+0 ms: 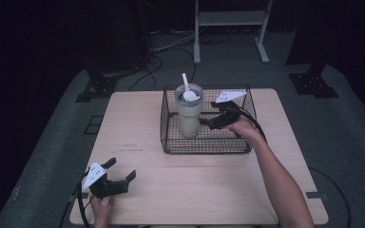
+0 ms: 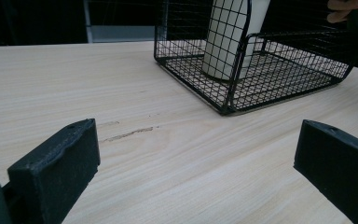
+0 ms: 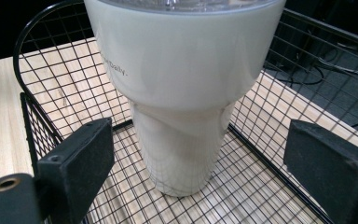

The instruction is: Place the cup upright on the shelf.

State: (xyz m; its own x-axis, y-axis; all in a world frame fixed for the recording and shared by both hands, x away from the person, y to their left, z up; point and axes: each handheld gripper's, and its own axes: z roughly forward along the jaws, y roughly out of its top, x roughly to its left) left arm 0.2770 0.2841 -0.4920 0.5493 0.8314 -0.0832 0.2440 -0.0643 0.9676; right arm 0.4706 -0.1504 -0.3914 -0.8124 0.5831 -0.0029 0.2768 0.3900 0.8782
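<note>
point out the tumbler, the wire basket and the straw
tumbler (image 1: 188,118), high view, on its pale side wall
wire basket (image 1: 204,151), high view, on its near rim
straw (image 1: 185,80), high view, on the white stem above the lid

Your room is dark; grey carpet floor (image 1: 351,137) surrounds the pale wooden table (image 1: 138,128); beyond your right claw, black cables (image 1: 164,54) trail toward a white metal frame (image 1: 230,21).
</note>
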